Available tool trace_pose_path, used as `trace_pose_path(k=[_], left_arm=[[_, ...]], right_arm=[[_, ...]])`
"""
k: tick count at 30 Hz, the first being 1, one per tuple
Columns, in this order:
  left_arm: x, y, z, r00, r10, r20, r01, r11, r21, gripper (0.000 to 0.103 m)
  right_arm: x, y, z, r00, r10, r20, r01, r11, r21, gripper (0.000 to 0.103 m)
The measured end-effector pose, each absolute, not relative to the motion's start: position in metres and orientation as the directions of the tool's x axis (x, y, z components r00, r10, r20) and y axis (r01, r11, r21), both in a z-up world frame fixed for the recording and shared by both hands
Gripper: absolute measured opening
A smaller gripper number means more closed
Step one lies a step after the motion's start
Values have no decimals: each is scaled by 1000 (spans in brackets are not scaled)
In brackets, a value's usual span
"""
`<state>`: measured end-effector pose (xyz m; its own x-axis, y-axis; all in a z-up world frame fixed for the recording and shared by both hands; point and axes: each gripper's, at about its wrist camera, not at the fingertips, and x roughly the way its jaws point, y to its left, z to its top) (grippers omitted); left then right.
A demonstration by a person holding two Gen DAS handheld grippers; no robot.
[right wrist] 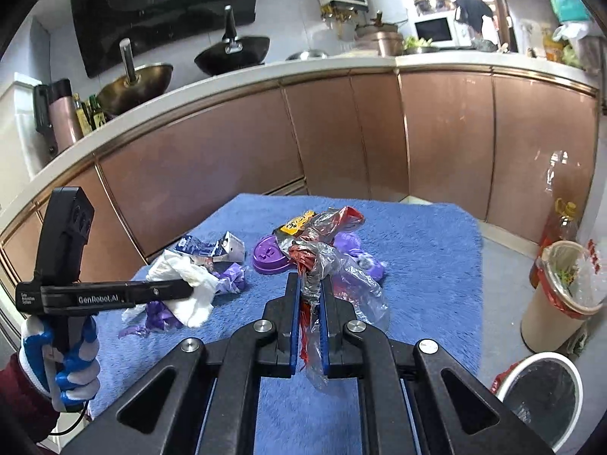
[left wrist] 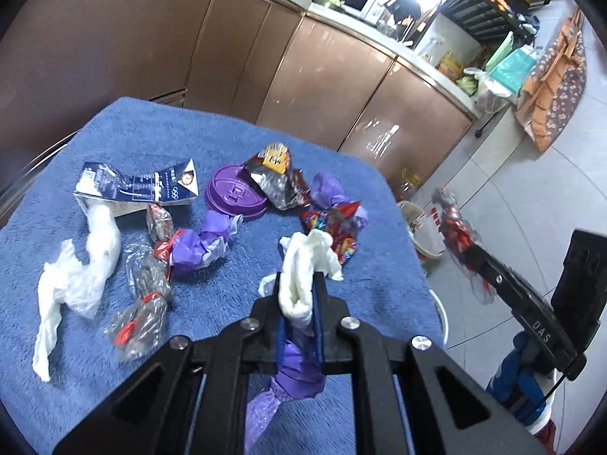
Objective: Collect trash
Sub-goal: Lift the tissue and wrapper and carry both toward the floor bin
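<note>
Trash lies on a blue towel [left wrist: 212, 140]. My left gripper [left wrist: 299, 288] is shut on a white tissue [left wrist: 307, 261] bundled with purple plastic [left wrist: 292, 371], held just above the towel. It also shows in the right wrist view [right wrist: 186, 288]. My right gripper [right wrist: 310, 288] is shut on a crumpled clear and red wrapper [right wrist: 322, 261], held above the towel's near right side; it shows in the left wrist view [left wrist: 453, 227] off the towel's right edge. On the towel lie a blue milk carton [left wrist: 140, 189], a purple lid [left wrist: 235, 197], snack wrappers [left wrist: 273, 178], crushed clear bottles [left wrist: 144, 288] and a white tissue [left wrist: 76, 276].
A lined waste bin [right wrist: 565, 295] stands on the floor to the right of the towel, and a white-rimmed bin [right wrist: 542, 394] sits nearer. Brown kitchen cabinets [right wrist: 341, 144] run behind the towel. Woks and a microwave stand on the counter.
</note>
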<state>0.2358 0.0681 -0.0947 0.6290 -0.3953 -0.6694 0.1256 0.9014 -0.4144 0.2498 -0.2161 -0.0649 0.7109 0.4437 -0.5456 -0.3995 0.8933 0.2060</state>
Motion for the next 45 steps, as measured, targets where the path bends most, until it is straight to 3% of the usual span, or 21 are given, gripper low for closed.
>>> trace_pose_path(k=[5, 13, 20, 22, 26, 28, 32, 35, 45], left_arm=[[226, 66, -92, 620, -416, -665, 138, 892, -430, 11], [221, 42, -142, 512, -368, -776, 103, 923, -370, 11], [221, 31, -161, 481, -334, -811, 105, 940, -325, 13], [223, 31, -161, 478, -338, -811, 106, 939, -328, 16], [232, 28, -162, 470, -331, -818, 88, 940, -330, 35], [236, 29, -163, 470, -336, -816, 85, 938, -337, 35], [243, 31, -164, 466, -354, -811, 78, 929, -361, 32], [251, 31, -166, 455, -360, -814, 67, 926, -372, 13], [256, -7, -130, 479, -379, -791, 146, 924, -355, 9]], right_arm=[[222, -236, -56, 734, 420, -534, -370, 906, 205, 9], [188, -260, -70, 737, 389, -552, -317, 921, 226, 9], [178, -278, -77, 744, 372, -555, -281, 928, 246, 9], [178, -282, -79, 746, 371, -553, -275, 928, 252, 9], [178, -286, -81, 747, 374, -550, -268, 926, 265, 9], [179, -287, -82, 747, 374, -550, -264, 926, 272, 9], [182, -297, -87, 746, 374, -551, -252, 924, 287, 9], [184, -305, -91, 746, 374, -551, -241, 923, 301, 9], [189, -354, -106, 770, 333, -544, -164, 927, 337, 9]])
